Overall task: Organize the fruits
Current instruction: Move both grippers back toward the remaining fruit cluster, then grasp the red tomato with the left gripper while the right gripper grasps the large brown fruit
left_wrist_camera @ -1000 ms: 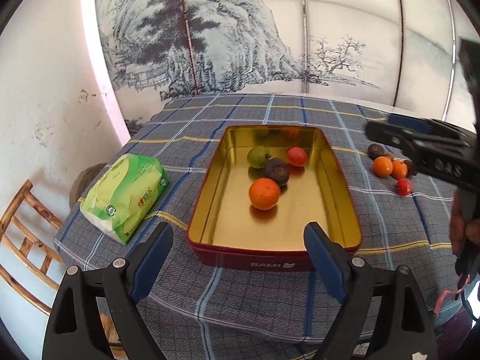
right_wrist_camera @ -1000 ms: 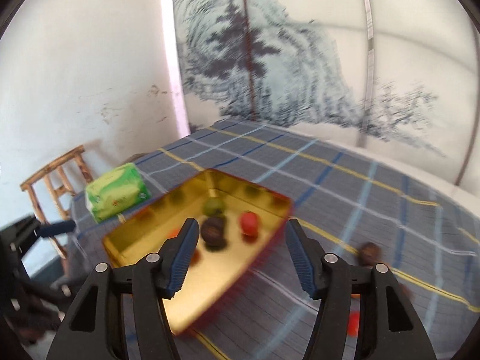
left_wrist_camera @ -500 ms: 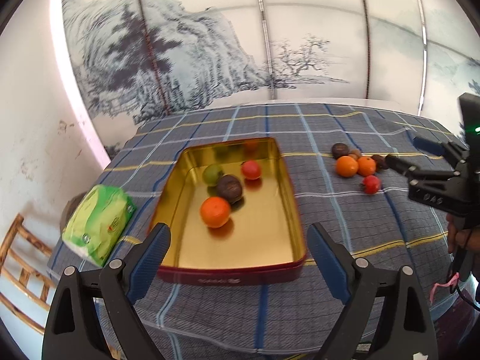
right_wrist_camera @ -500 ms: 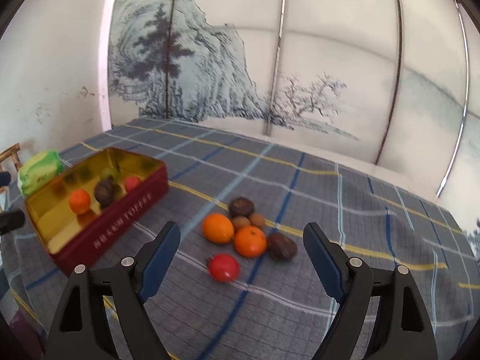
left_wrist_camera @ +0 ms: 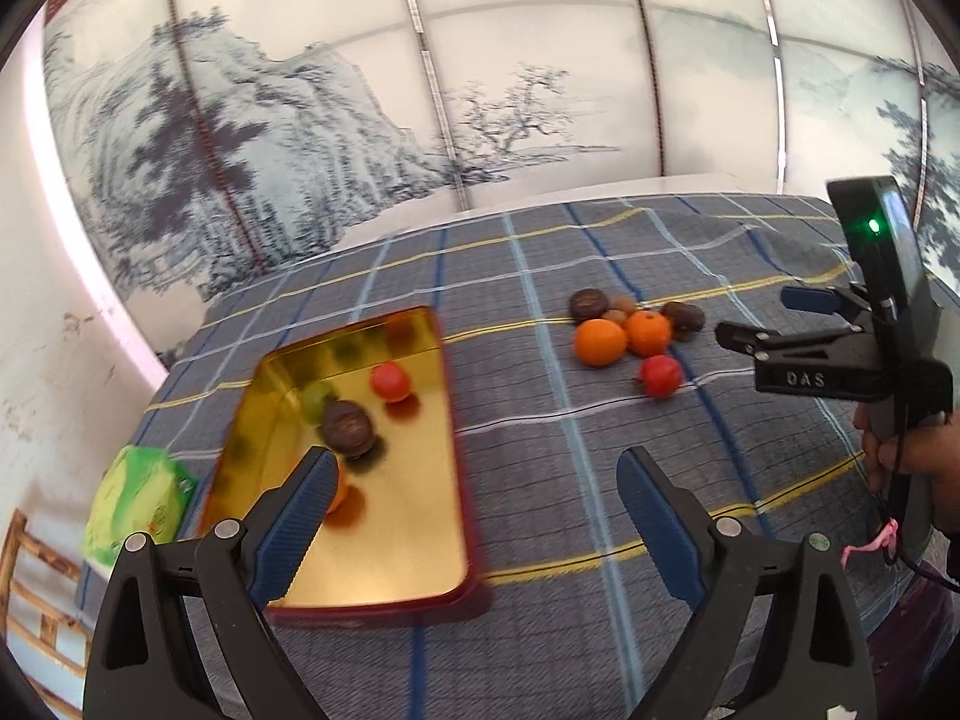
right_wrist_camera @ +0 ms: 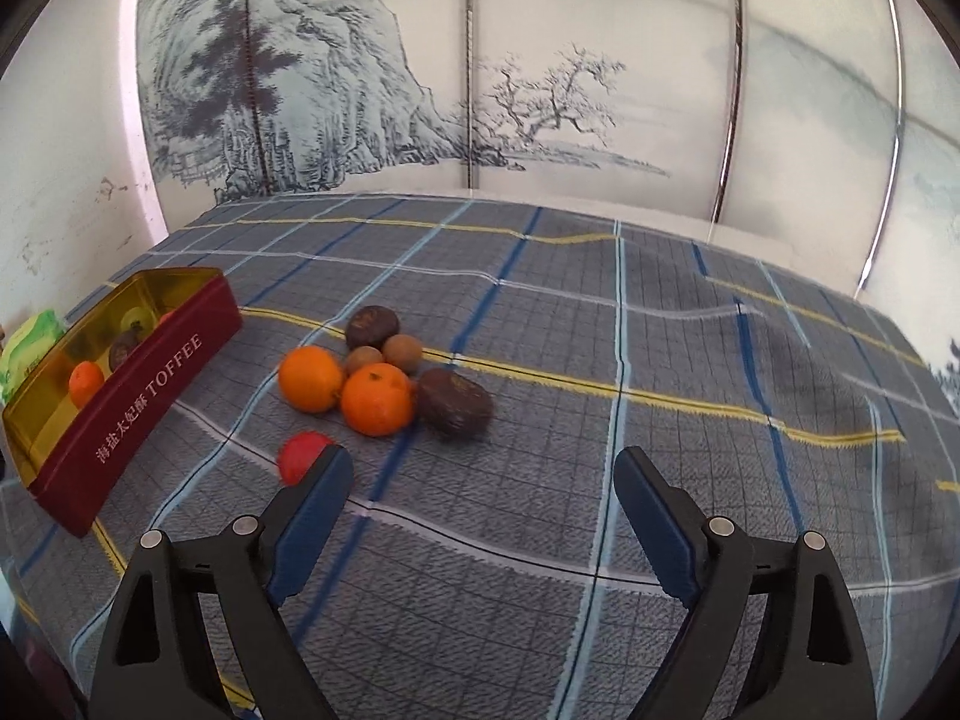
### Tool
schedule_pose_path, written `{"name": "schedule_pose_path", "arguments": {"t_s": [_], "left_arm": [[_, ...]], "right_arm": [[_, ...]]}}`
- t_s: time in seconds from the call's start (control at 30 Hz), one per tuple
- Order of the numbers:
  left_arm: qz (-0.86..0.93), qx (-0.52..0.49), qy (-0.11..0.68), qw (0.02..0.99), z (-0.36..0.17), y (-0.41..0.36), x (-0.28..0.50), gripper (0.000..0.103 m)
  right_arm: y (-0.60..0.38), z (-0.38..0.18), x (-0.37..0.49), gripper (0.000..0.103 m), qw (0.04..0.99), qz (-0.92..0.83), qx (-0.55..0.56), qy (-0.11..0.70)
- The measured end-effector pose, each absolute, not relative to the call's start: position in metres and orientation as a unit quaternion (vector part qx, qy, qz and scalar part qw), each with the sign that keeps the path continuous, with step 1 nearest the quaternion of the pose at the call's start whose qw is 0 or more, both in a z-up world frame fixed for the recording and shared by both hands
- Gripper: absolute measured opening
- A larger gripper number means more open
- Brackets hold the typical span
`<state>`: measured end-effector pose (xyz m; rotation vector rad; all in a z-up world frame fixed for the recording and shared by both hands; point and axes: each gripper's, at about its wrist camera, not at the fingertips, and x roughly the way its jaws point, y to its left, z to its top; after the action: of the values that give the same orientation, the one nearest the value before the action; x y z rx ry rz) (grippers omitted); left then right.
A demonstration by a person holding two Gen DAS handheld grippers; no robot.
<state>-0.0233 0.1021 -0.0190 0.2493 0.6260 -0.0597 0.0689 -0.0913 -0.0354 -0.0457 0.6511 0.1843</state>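
Observation:
A gold-lined red toffee tin lies on the plaid tablecloth. It holds a red fruit, a green one, a dark brown one and an orange. A loose cluster lies to its right: two oranges, two dark brown fruits, two small brown ones and a red fruit. My left gripper is open and empty above the tin's near right edge. My right gripper is open and empty, just short of the cluster; it also shows in the left wrist view.
A green packet lies at the table's left edge beside the tin. A wooden chair stands beyond that edge. A painted screen backs the table. The cloth stretches to the right of the fruits.
Both views have swung right. The loose cluster is nearer and more central in the right wrist view. The tin has slid to the left in both views. Both grippers stay open.

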Motion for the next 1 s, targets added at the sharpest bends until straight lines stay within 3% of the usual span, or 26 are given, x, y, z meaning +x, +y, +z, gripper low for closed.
{"name": "schedule_pose_path", "arguments": {"t_s": [0.23, 0.4, 0.67, 0.73, 0.8, 1.0], "left_arm": [[-0.091, 0.117, 0.326, 0.934, -0.028, 0.081, 0.002, 0.092], [-0.112, 0.102, 0.354, 0.923, -0.034, 0.072, 0.031, 0.079], [-0.150, 0.085, 0.377, 0.910, -0.044, 0.038, 0.070, 0.079], [-0.153, 0.095, 0.377, 0.908, -0.048, 0.029, 0.076, 0.075], [-0.157, 0.099, 0.386, 0.904, -0.055, 0.021, 0.085, 0.064], [-0.153, 0.090, 0.417, 0.891, -0.079, 0.013, 0.107, 0.053]], "right_arm": [[-0.117, -0.042, 0.081, 0.090, 0.934, 0.095, 0.038, 0.342], [-0.129, -0.046, 0.085, 0.090, 0.927, 0.108, 0.076, 0.351], [-0.154, -0.042, 0.075, 0.090, 0.934, 0.091, 0.126, 0.321], [-0.160, -0.042, 0.075, 0.090, 0.934, 0.090, 0.128, 0.322], [-0.165, -0.043, 0.076, 0.090, 0.933, 0.092, 0.134, 0.322], [-0.169, -0.045, 0.079, 0.090, 0.928, 0.110, 0.146, 0.325]]}}
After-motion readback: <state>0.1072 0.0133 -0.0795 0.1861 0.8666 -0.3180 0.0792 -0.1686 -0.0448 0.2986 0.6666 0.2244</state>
